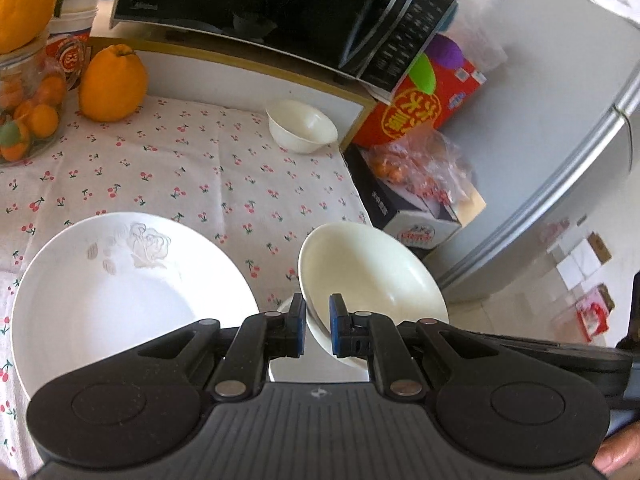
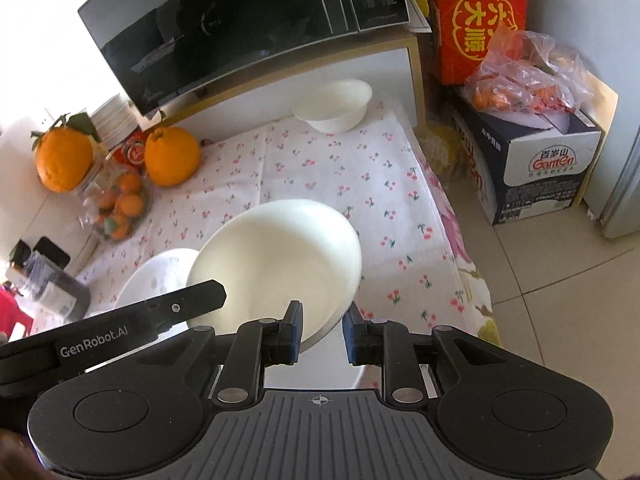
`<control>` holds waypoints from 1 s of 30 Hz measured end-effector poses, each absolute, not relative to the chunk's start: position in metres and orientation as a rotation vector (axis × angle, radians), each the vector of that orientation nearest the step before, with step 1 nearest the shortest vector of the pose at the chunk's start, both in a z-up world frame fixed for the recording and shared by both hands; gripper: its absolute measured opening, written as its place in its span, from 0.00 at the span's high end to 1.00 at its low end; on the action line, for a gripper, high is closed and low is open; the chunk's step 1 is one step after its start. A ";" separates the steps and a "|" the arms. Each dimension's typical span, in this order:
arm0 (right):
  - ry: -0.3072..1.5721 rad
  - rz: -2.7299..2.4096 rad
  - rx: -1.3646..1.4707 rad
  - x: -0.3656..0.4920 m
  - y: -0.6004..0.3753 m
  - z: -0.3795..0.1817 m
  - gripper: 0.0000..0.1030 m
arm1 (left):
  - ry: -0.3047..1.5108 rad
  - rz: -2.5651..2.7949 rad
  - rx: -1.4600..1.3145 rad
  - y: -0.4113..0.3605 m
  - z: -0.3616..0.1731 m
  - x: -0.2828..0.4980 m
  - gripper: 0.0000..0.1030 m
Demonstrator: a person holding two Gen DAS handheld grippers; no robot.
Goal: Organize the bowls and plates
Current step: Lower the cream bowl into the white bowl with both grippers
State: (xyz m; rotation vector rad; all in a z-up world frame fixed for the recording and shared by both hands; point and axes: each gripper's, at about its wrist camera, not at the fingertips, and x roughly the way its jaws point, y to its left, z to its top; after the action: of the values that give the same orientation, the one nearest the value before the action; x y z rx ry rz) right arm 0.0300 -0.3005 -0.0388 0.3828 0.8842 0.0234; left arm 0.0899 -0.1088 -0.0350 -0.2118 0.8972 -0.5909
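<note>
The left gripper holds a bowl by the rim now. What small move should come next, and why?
Probably carry the held bowl, tilted and clamped by the left gripper, toward the far bowl by the shelf, to stack them. The right gripper is open around the rim without pinching, so it likely should back off first. The plate lies flat beside it.

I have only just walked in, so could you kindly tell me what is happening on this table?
A person is sorting dishes with two handheld claws. The left claw is shut on the rim of a cream bowl, holding it tilted above the cherry-print tablecloth. The right claw is open around the same bowl's rim. A large white plate lies flat beside it, and a second small bowl sits near the microwave.
</note>
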 end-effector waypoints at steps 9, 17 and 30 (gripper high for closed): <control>0.918 0.035 0.365 0.011 -0.301 -0.050 0.78 | 0.920 -0.608 -0.135 -0.110 -0.043 0.074 0.89; 0.944 0.045 0.334 0.012 -0.294 -0.056 0.78 | 0.921 -0.587 -0.077 -0.109 -0.048 0.069 0.89; 0.972 0.061 0.279 0.018 -0.283 -0.060 0.78 | 0.919 -0.567 -0.010 -0.110 -0.054 0.066 0.87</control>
State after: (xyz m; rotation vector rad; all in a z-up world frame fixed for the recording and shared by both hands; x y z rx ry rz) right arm 0.0179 -0.2829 -0.0601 0.2785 0.9723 0.0606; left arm 0.0659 -0.1099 -0.0540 -0.0095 0.9186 -0.5666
